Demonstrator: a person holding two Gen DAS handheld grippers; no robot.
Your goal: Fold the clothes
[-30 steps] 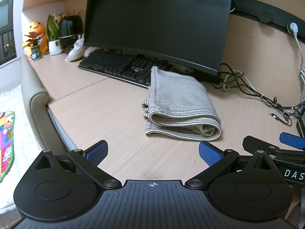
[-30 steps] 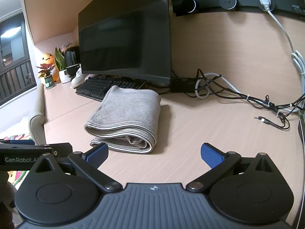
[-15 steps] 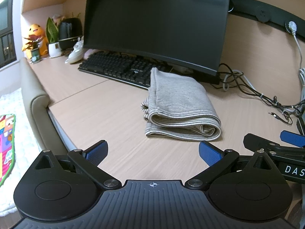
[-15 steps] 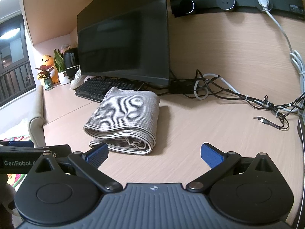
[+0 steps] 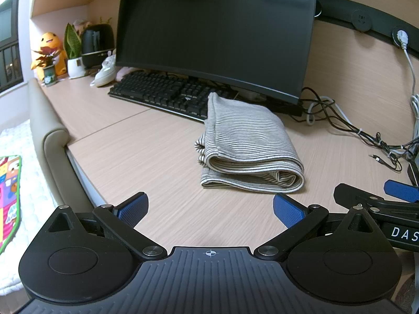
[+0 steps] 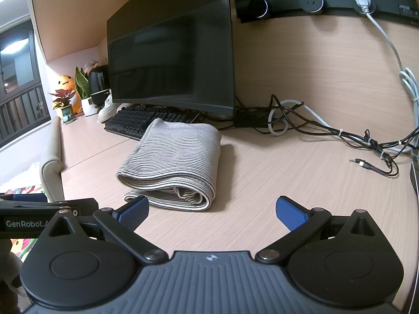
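A grey-and-white striped garment [image 5: 246, 144] lies folded in a thick stack on the wooden desk [image 5: 146, 151], in front of the monitor; it also shows in the right wrist view [image 6: 175, 157]. My left gripper [image 5: 210, 208] is open and empty, held back from the garment's near edge, above the desk. My right gripper [image 6: 212, 210] is open and empty, just short of the garment's near folded end. Each gripper shows at the edge of the other's view: the right gripper [image 5: 392, 198] and the left gripper [image 6: 28, 204].
A black monitor [image 5: 214, 34] and keyboard [image 5: 162, 94] stand behind the garment. Tangled cables [image 6: 340, 136] lie at the back right. Potted plants and a yellow toy [image 5: 49, 55] stand at the far left. A padded chair arm [image 5: 49, 136] borders the desk's left edge.
Both grippers have drifted slightly; the garment sits a touch lower and nearer in the right wrist view. The garment itself has not moved.
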